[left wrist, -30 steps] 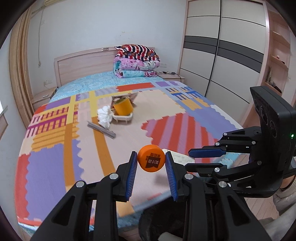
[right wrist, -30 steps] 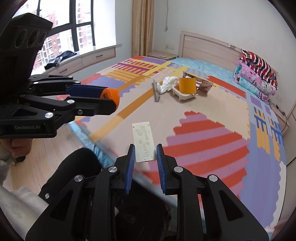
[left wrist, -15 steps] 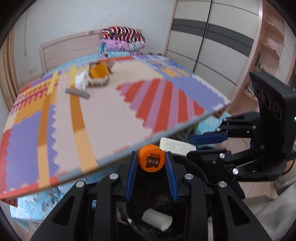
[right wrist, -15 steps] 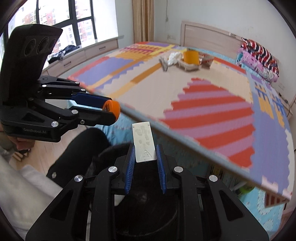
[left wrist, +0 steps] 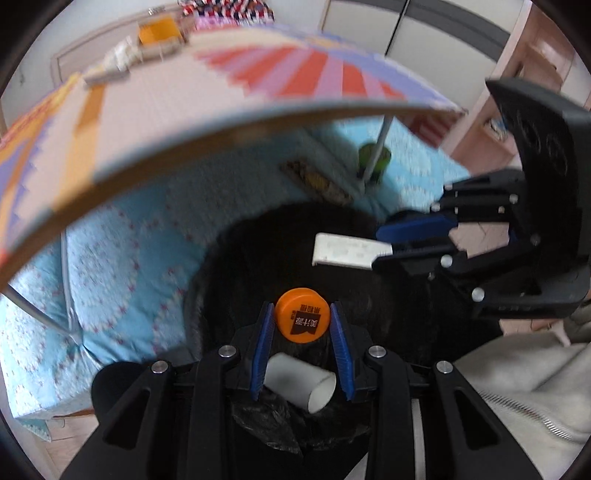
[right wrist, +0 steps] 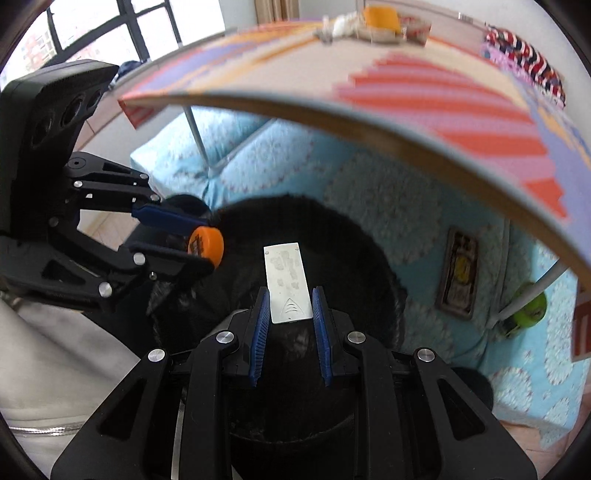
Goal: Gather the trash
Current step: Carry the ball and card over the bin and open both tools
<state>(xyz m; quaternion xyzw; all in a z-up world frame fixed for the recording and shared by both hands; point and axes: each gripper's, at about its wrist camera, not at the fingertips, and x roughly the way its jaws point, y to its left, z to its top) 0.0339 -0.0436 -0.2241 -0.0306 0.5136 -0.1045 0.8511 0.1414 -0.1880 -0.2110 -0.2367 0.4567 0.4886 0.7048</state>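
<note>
Two pairs of jaws, both clamped on trash. Left gripper (left wrist: 302, 334) pinching an orange bottle cap (left wrist: 302, 314) by its rim between the blue pads, printed face toward the lens. Right gripper (right wrist: 289, 325) pinching a flat white card (right wrist: 287, 282) by its near end, long edges against the pads, the rest sticking out toward 12 o'clock. Gripped at the tips, probably so each piece drops clean once the pads part.

Both pieces poised over the dark mouth of a black-lined bin (right wrist: 373, 240), the cap at about 9 o'clock of the card in the right wrist view, close but apart. Tilted steeply down, likely to aim the drop inside the liner. Already lying in the bin, just under the cap: a white tube (left wrist: 301, 382).

Beyond the bin at 12 o'clock, a blue quilted bed (left wrist: 122, 258) topped by a colourful foam mat (left wrist: 166, 122). More trash waiting at the mat's far end, well apart: a yellow cup (right wrist: 380, 16) in a small tray beside crumpled white paper (right wrist: 341, 24). Grey sleeve (left wrist: 524, 384) at 4 o'clock in the left view.
</note>
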